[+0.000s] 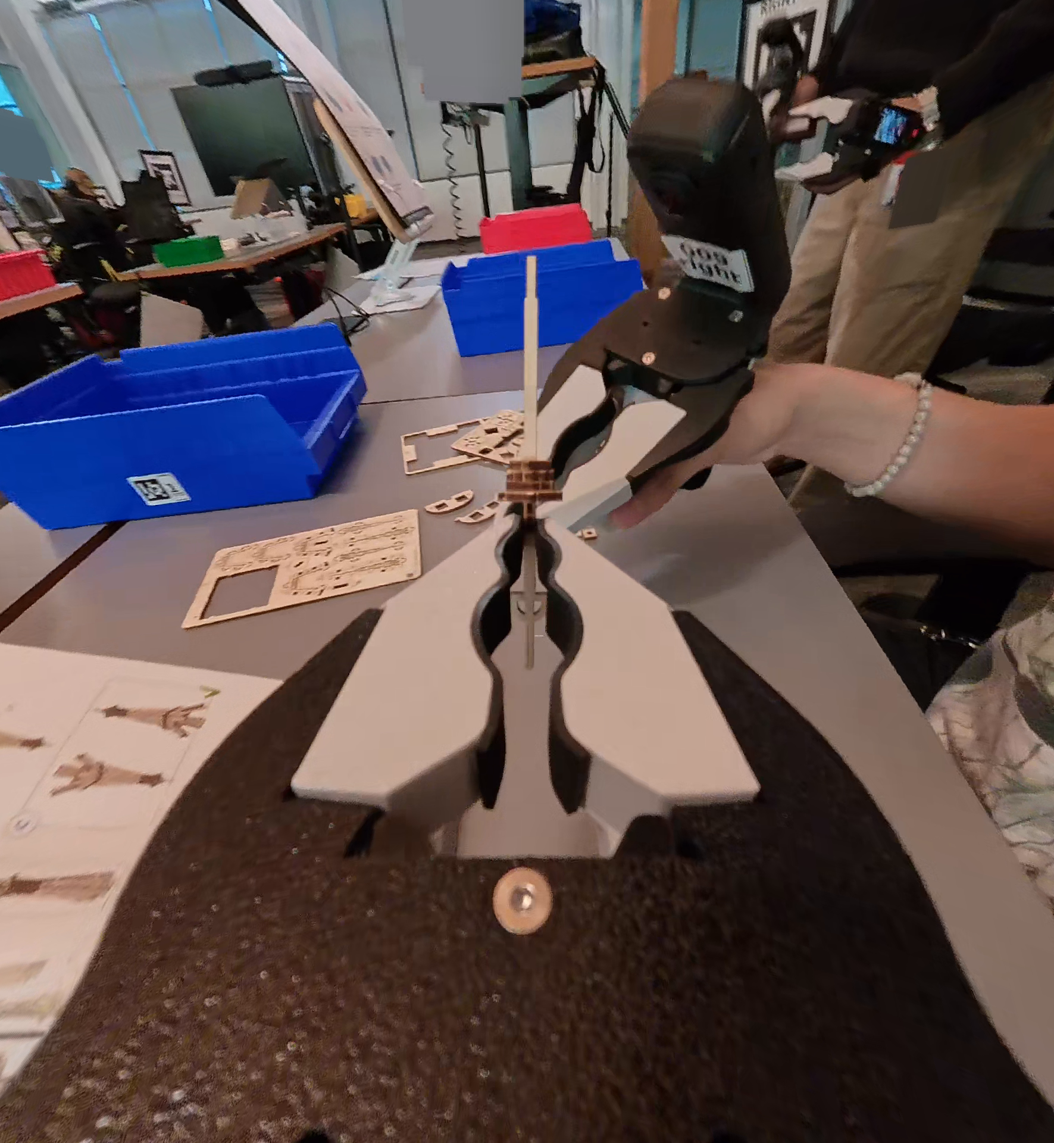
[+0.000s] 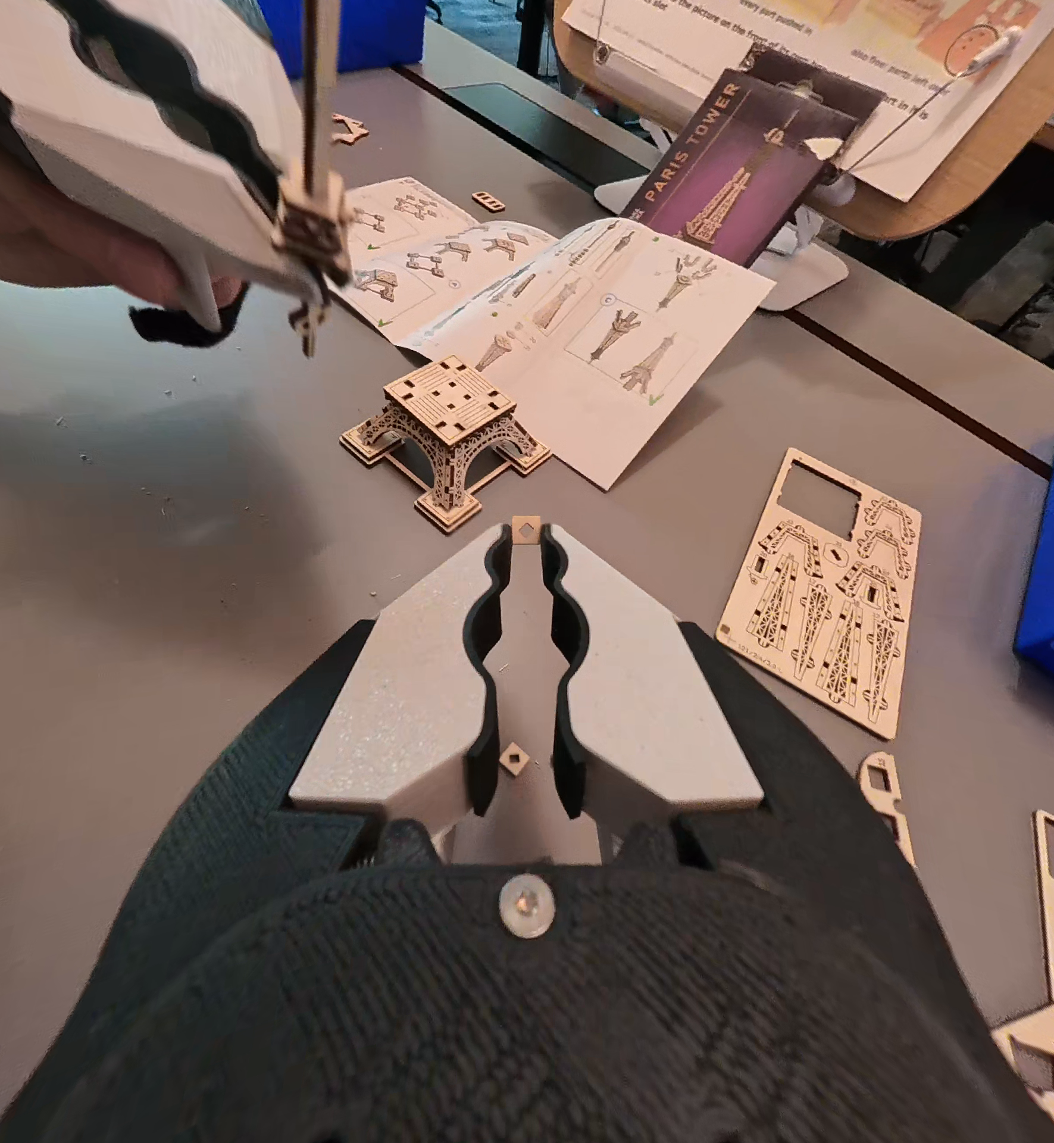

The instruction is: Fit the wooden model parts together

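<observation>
While I look along my left fingers: they pinch the spire piece [image 1: 531, 396] upright at their tips.
Left gripper [image 1: 527, 526]: fingers pressed onto the spire just under its small brick-patterned collar [image 1: 530, 481].
Right gripper, seen from here [image 1: 564, 495]: right beside that collar, my hand [image 1: 778, 427] behind it.
Desk [image 1: 697, 587]: part sheets [image 1: 314, 566] lie flat, blue bins [image 1: 159, 427] beyond.
Switching to the right wrist view: my fingers pinch a tiny square wooden piece [image 2: 526, 530] at their tips.
Tower base [image 2: 447, 433]: standing on the desk just ahead of those tips.
Instruction booklet [image 2: 574, 328]: open behind the base.
Left gripper from here [image 2: 311, 247]: upper left, blurred, spire in its grip.
</observation>
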A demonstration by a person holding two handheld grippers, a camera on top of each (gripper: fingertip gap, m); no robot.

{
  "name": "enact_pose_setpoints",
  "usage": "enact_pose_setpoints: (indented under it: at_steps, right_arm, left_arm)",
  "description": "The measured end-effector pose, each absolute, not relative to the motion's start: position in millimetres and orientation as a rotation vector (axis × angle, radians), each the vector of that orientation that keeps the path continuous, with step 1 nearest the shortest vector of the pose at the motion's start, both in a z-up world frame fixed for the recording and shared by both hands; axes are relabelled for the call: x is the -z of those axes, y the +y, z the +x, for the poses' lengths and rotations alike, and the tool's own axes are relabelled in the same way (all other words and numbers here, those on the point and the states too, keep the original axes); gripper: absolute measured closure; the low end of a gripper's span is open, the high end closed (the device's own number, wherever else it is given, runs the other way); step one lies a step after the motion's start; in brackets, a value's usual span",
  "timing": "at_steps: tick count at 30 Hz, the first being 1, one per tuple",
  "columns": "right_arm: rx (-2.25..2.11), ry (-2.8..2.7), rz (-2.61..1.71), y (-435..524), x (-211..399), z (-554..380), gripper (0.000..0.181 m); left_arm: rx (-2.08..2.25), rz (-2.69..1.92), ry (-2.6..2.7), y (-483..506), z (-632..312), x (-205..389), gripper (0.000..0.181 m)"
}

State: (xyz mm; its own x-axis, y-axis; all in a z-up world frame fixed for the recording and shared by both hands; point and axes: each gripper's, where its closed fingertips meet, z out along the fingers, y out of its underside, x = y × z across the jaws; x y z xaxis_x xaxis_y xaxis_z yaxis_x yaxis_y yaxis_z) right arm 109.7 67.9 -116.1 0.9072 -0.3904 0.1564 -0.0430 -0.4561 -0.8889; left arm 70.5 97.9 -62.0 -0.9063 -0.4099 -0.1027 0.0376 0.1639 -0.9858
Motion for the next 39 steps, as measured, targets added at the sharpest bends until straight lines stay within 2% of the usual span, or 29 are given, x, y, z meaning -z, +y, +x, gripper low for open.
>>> enact_pose_setpoints:
  at_steps: [7,29,39]
  right_arm:
    - [0.414,0.304,-2.003,57.9,103.7,110.0,0.174]
    - [0.401,0.263,-1.925,86.1,65.4,96.0,0.175]
    - [0.327,0.143,-1.881,102.8,17.4,81.9,0.175]
  left_arm:
    - [1.792,-0.274,2.190,78.0,67.2,80.1,0.181]
    - [1.818,-0.391,2.178,115.9,55.3,83.4,0.181]
    - [1.875,-0.487,2.116,141.7,53.2,74.7,0.181]
